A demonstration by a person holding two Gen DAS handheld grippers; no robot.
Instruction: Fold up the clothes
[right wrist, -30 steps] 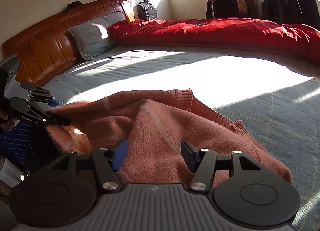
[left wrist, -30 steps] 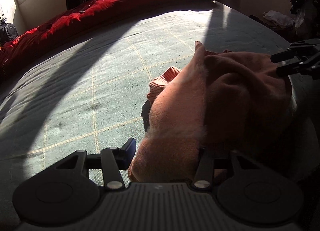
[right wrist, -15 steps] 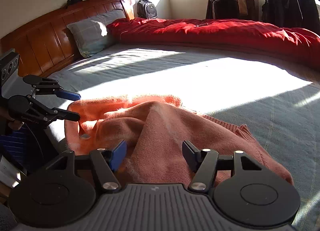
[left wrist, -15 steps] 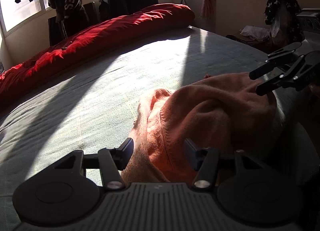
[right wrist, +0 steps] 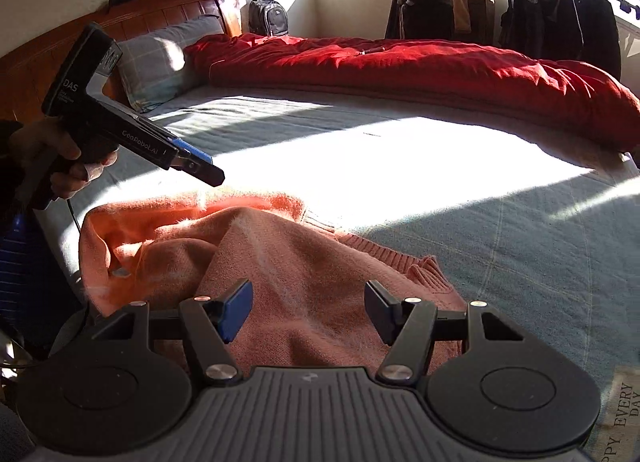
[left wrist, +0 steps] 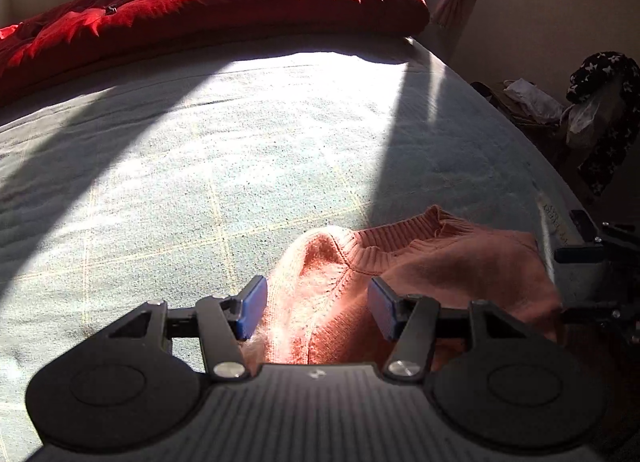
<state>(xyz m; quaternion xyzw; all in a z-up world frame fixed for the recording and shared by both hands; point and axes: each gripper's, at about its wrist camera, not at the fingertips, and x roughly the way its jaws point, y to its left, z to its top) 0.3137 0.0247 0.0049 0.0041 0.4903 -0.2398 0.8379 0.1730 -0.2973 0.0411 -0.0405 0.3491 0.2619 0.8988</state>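
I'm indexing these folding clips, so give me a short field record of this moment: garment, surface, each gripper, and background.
garment: orange knit sweater, crumpled in a heap, ribbed collar showing
surface: grey-green checked bedsheet, partly in sunlight
left gripper: jaws open, raised over the sweater's left edge, nothing pinched
right gripper: jaws open, over the sweater, not clamping it
hand: holds the left gripper's handle
background: red duvet along the far side, pillow by the wooden headboard, dark jackets hanging at the window
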